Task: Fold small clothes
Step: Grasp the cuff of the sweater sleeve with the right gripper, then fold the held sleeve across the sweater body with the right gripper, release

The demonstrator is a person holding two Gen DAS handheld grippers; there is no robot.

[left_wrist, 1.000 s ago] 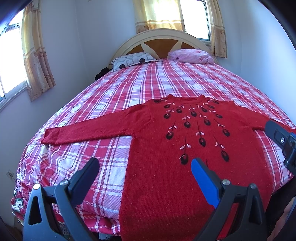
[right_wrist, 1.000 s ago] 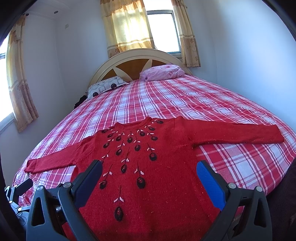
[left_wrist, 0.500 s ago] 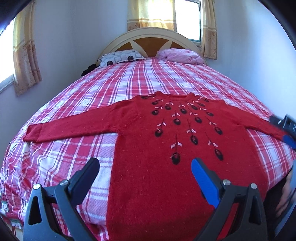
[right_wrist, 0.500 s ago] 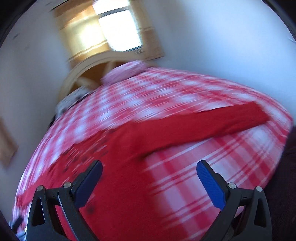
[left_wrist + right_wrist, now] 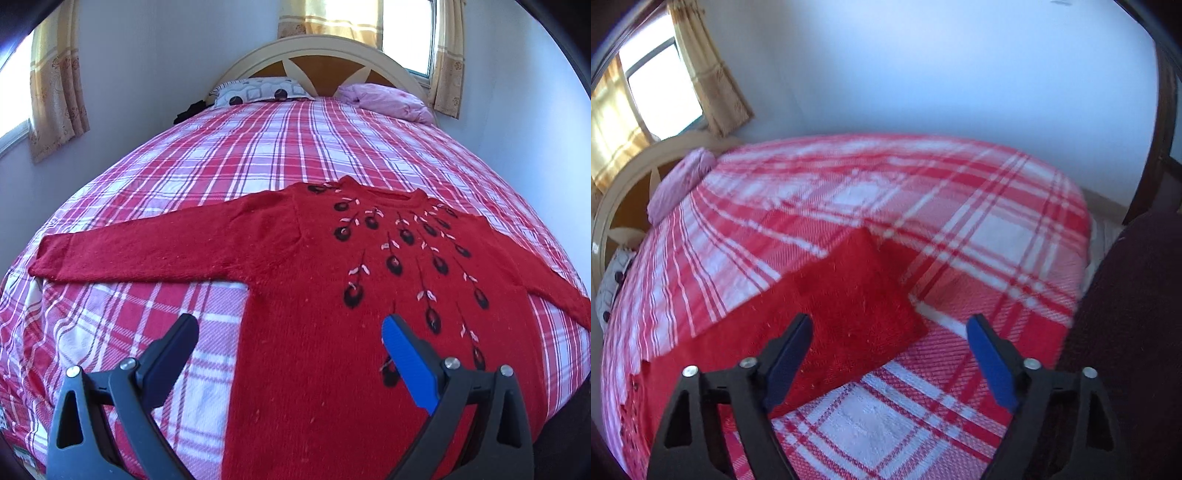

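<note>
We see a red sweater (image 5: 332, 295) spread flat on a plaid bed (image 5: 258, 155); our right gripper (image 5: 890, 343), jaws wide, just been narrowing, empty, hovers over the sleeve cuff (image 5: 860, 295); our left gripper (image 5: 290, 341) gapes empty above the hem; closing too deep might pinch the bedcover with the cuff; a shallow bite might let the knit slip.

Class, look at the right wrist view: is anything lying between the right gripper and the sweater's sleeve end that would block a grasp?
Nothing visible. The right gripper, whose jaws have just been closing but are open with nothing pressed between them, hovers over the sleeve cuff of the red sweater; only plaid bedspread surrounds it.
</note>
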